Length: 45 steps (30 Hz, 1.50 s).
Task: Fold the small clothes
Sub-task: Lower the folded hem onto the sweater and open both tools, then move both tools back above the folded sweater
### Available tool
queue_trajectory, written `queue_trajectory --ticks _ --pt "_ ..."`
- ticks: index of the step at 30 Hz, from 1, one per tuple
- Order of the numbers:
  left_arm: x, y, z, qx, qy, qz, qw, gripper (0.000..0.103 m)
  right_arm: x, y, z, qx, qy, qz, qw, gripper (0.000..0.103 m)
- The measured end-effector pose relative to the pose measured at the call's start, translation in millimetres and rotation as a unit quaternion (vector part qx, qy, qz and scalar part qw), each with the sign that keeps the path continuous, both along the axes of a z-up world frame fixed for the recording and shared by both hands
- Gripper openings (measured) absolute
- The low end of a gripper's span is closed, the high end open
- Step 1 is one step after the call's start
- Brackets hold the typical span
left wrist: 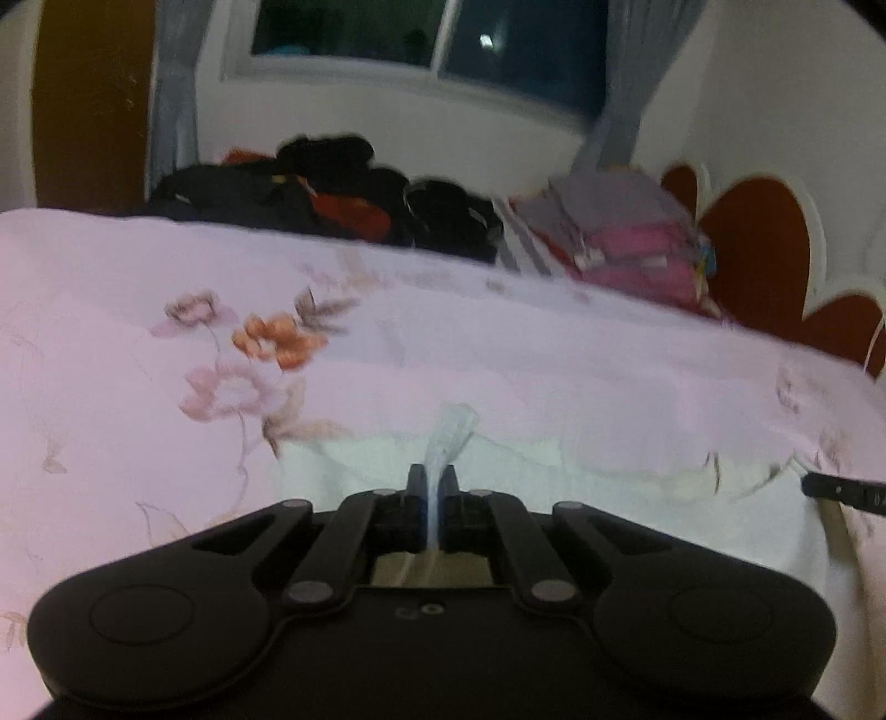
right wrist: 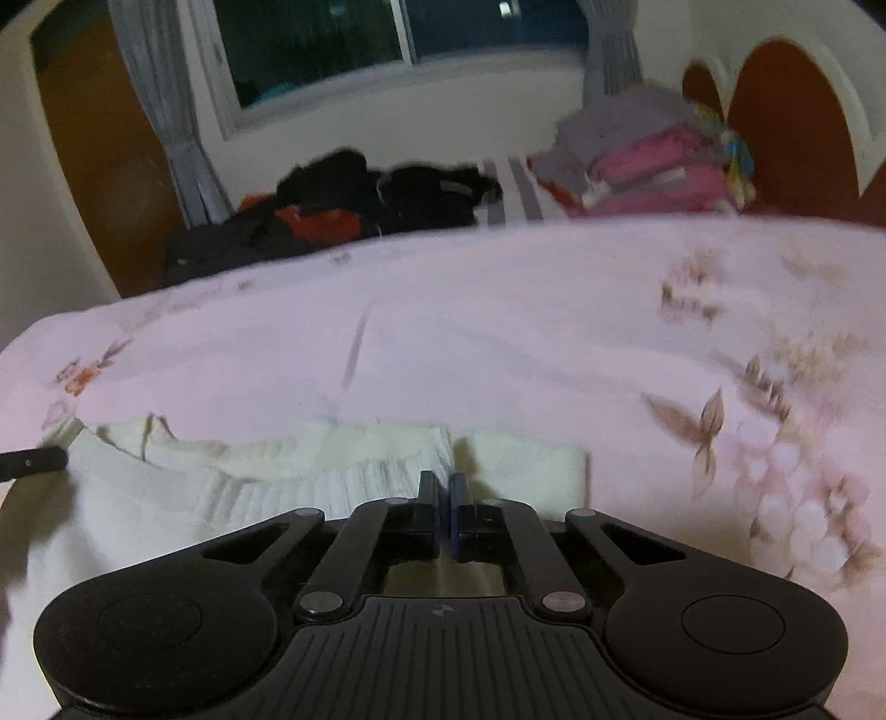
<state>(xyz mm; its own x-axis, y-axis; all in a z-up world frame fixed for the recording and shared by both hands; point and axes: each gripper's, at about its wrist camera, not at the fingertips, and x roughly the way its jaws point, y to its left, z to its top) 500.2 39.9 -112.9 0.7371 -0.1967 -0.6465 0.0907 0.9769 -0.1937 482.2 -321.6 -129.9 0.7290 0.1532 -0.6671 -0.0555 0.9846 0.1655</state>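
**Both grippers pinch the top edge of a cream garment on the bed**

Pink floral bedding (left wrist: 498,354) covers the bed that serves as the work surface, with a dark window (left wrist: 421,39) and grey curtains behind it. Along the far edge, from left to right, lie a heap of dark clothes (left wrist: 332,188) with red showing through, then a stack of folded pink and grey clothes (left wrist: 626,232) against the red headboard (left wrist: 758,238); judging by how they lie, the heap waits its turn and the stack is finished work.

Nearest the cameras, a small cream knitted garment (right wrist: 266,487) lies spread flat on the bedding. The left gripper (left wrist: 433,479) has its jaws closed on a thin ridge of the pale fabric, which stands up between them. In its view the tip of the other gripper shows at the far right edge, so the two work side by side.

The right gripper (right wrist: 443,487) has its jaws drawn together at the ribbed edge near what looks like the neckline; they seem to nip the cloth there, though blur makes the contact hard to confirm. Holding two points along one edge likely serves to lift that edge evenly and carry it over for a fold without twisting the cloth.
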Motion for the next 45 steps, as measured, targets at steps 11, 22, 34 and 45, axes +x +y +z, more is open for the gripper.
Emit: queue_trajectory --ticks 11,22,34,45 --pt "8.2 -4.5 -23.8 0.025 0.023 0.039 0.9987 0.008 13.7 -0.3 -21.9 -0.012 0.019 -0.044 0.999 0.003" --pt "-19.0 9.7 4.2 0.027 -0.007 0.059 0.9979 0.052 -7.1 3.5 7.7 -0.004 -0.014 -0.051 0.999 0.045" --pt "-67.1 -56.2 7.5 0.038 -0.007 -0.053 0.9978 0.061 -37.6 82.5 9.3 0.005 -0.002 0.05 0.999 0.044" --pt "-70.2 -28.9 -19.3 0.063 0.025 -0.02 0.9975 0.06 -57.3 63.7 -19.0 -0.039 0.021 0.012 0.999 0.044"
